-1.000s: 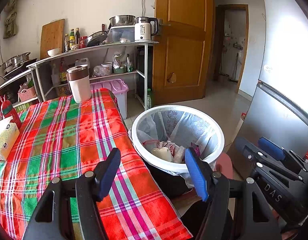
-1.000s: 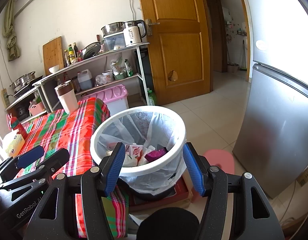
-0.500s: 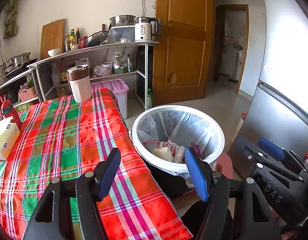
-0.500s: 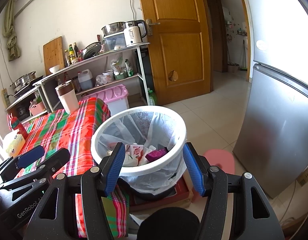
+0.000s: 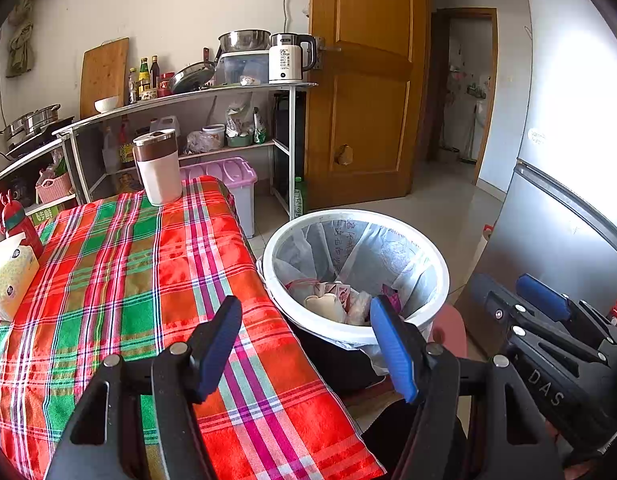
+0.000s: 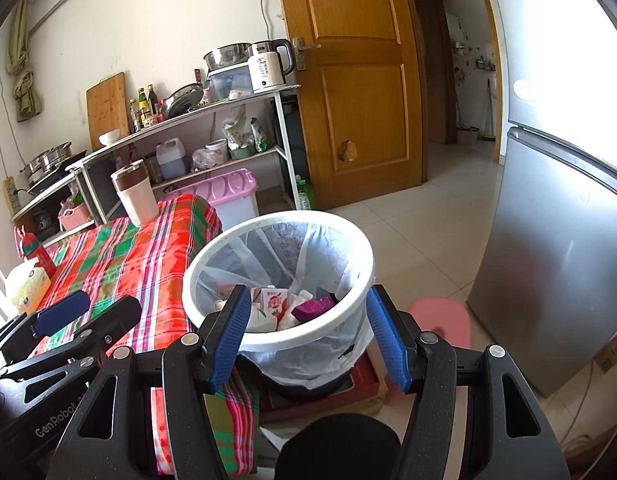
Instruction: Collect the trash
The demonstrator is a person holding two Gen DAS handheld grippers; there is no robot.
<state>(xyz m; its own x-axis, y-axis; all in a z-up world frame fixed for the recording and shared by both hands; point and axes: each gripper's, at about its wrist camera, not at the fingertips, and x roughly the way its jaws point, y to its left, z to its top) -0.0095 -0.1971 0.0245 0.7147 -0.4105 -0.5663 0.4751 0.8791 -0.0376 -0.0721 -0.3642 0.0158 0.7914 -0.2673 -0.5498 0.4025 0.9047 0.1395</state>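
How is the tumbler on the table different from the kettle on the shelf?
The tumbler wears a brown band and has no handle; the electric kettle is all white with a dark handle. The tumbler stands on the plaid tablecloth, the kettle higher, on the top shelf. Both stand upright.

A home kitchen. A metal shelf (image 5: 188, 96) along the wall carries a kettle (image 5: 286, 58), steel bowl (image 5: 244, 39), pan (image 5: 190, 78), sauce bottles (image 5: 146, 76) and a leaning cutting board (image 5: 103, 74). A fridge (image 6: 556, 248) stands on the tiled floor (image 6: 436, 216) near a wooden door (image 6: 348, 80), beside a tabletop (image 5: 120, 264) under a plaid cloth.
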